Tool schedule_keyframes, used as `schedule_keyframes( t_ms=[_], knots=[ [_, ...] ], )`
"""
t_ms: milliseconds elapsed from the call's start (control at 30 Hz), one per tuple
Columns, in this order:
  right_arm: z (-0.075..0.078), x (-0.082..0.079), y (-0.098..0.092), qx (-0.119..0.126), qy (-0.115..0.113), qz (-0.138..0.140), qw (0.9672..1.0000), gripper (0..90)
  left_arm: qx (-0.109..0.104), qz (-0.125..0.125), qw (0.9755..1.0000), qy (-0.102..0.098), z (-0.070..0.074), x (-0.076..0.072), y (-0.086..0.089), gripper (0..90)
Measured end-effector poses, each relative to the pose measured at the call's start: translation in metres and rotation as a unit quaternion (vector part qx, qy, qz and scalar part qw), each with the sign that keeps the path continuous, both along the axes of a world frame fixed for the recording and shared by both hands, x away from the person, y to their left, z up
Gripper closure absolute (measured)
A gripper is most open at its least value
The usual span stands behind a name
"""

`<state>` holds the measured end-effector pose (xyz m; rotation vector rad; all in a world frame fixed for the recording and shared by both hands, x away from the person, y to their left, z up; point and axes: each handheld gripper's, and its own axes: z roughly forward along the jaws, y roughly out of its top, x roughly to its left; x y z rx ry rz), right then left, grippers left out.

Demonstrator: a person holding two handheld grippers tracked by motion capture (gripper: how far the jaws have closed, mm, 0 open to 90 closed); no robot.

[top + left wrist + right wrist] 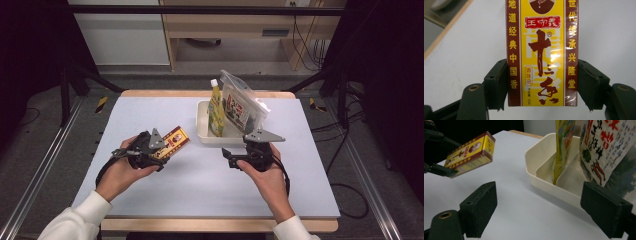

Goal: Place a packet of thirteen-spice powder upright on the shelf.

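Note:
A yellow and maroon spice box [175, 140] [541, 50] [471, 152] with red Chinese lettering is off the table, tilted, left of centre. My left gripper [162, 147] [541, 82] is shut on its lower end, one pad against each long side. My right gripper [237, 147] [539, 212] hovers open to the right of it, just in front of a white divided tray [201, 125] [534, 177], with nothing between its pads. In the tray stand a yellow spouted pouch [216, 112] [562, 145] and a clear bag [242, 105] [604, 147] holding a printed pack.
The pale mat [200, 185] covers a wooden table whose edge runs along the front and back. Black frame posts stand at both sides, and cables lie on the floor to the right. A wooden cabinet stands behind the table.

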<state>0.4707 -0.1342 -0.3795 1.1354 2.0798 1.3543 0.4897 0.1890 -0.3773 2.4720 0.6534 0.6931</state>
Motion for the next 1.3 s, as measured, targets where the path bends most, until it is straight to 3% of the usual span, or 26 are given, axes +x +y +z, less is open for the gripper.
schedule_keyframes(
  t_ms=[100, 167, 333, 500, 600, 867, 1033, 1300],
  knots=[
    [0.011, 0.001, -0.002, -0.001, -0.008, 0.005, 1.0000, 14.5, 0.001, -0.011, 0.9995, -0.031, 0.007, -0.003, -0.010, 32.1],
    [0.018, 0.002, -0.003, 0.002, -0.012, 0.007, 0.9999, 16.9, -0.015, -0.014, 0.9991, -0.038, 0.012, -0.004, -0.014, 32.1],
    [0.033, 0.003, -0.004, 0.006, -0.021, 0.025, 0.9995, 23.8, -0.008, -0.026, 0.9977, -0.062, 0.022, -0.005, -0.024, 32.1],
    [0.046, 0.005, 0.001, 0.008, -0.023, 0.040, 0.9989, 29.9, -0.013, -0.038, 0.9961, -0.079, 0.027, -0.008, -0.032, 32.1],
    [0.054, 0.005, 0.005, 0.015, -0.027, 0.057, 0.9979, 32.7, -0.027, -0.045, 0.9952, -0.082, 0.031, -0.011, -0.036, 32.1],
    [0.075, 0.002, 0.012, 0.014, -0.023, 0.083, 0.9962, 34.3, -0.023, -0.066, 0.9919, -0.106, 0.040, -0.019, -0.046, 32.0],
    [0.081, 0.003, 0.016, 0.006, -0.015, 0.092, 0.9957, 35.0, -0.023, -0.067, 0.9912, -0.112, 0.040, -0.021, -0.051, 32.0],
    [0.085, 0.007, 0.021, 0.013, -0.003, 0.107, 0.9942, 34.9, -0.022, -0.081, 0.9879, -0.131, 0.040, -0.024, -0.055, 32.0]
  ],
)
